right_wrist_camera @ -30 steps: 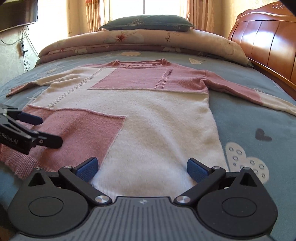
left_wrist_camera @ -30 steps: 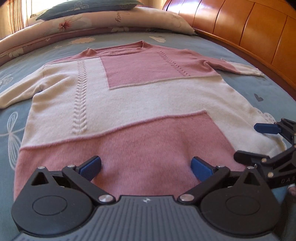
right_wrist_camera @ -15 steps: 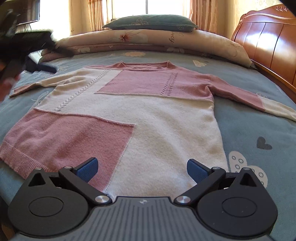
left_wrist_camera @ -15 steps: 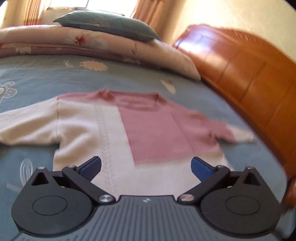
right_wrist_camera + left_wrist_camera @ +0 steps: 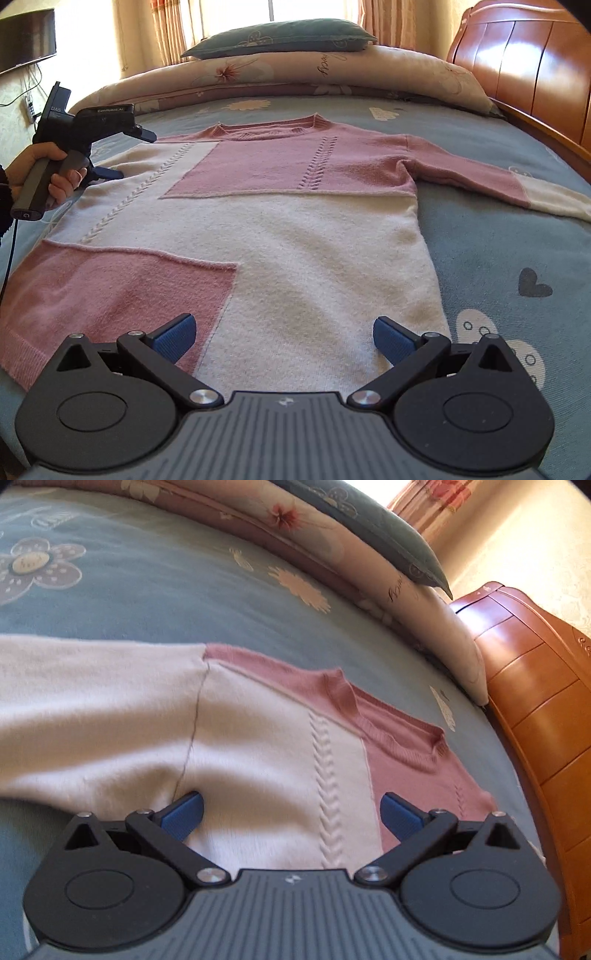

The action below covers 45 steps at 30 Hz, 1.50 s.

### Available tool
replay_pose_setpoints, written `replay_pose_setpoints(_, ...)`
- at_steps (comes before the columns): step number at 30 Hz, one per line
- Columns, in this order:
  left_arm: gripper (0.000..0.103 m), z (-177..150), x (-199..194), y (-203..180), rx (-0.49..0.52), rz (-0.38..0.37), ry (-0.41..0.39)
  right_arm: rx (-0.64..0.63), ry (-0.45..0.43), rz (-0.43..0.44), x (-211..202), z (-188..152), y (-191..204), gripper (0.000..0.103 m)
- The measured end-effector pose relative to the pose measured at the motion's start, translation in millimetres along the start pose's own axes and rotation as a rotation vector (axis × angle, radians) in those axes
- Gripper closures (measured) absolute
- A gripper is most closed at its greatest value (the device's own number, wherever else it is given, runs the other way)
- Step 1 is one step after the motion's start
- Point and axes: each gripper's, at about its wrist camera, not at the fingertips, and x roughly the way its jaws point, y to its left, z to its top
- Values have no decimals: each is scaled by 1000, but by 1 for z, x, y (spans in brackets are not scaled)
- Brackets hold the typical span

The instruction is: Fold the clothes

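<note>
Both the left gripper [image 5: 291, 814] and right gripper [image 5: 282, 338] gape wide, holding nothing; a shallow pinch could let the soft sweater [image 5: 295, 236] slip and bunch up.

A wide bed [image 5: 498, 236] fills the room, spread with a blue-grey cover printed with flowers and hearts. A long floral bolster [image 5: 280, 79] lies across it, a dark pillow [image 5: 284, 37] on top. A glossy wooden headboard [image 5: 528, 62] stands to the right. Sunlight pours through curtains [image 5: 159, 33] onto pale patterned walls [image 5: 535, 554].
</note>
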Motion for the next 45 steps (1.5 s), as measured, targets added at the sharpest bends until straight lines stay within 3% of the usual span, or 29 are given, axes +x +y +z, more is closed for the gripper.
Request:
replay_pose_setpoints(5,2,7,2,-8,48,36,5,-38,2,-25,3,-4,2,0)
replay_pose_setpoints(10,2,9,-17,-12,138,147,-20,-34,-2,-19,2,-6,1,0)
replay_pose_setpoints(12,2,8,-34,-14,119,66,-32,-34,-5,-19,2,-7,1,0)
replay_pose_setpoints(15,1,-1,-48,-18,87,-79,7,-37,-6,-27,3,-7,2,0)
replay_pose_setpoints(17,1,-10,-44,-20,66,-132,64,-39,-7,-30,3,-7,3,0)
replay_pose_setpoints(20,2,-23,-26,-10,38,-41,126,-36,-4,-30,3,-7,3,0)
replay_pose_setpoints(23,3,-29,-29,1,27,-57,96,-37,-1,-26,2,-8,1,0)
replay_pose_setpoints(26,3,-24,-38,-1,28,4,79,-35,-3,-24,1,-9,1,0)
replay_pose_setpoints(31,3,-21,-49,-8,11,-96,88,-38,-6,-31,2,-10,2,0)
replay_pose_setpoints(34,2,-31,-42,-8,-6,-149,138,-37,-8,-30,2,-10,2,0)
replay_pose_setpoints(37,3,-38,-32,-2,15,-77,141,-40,-8,-30,2,-10,2,0)
replay_pose_setpoints(41,3,-31,-43,2,-85,-96,124,-40,-11,-28,3,-10,1,0)
replay_pose_setpoints(44,3,-23,-51,-3,-95,-183,97,-41,-21,-33,3,-11,2,0)
replay_pose_setpoints(45,3,-21,-50,-6,-84,-175,83,-42,-22,-36,3,-11,3,0)
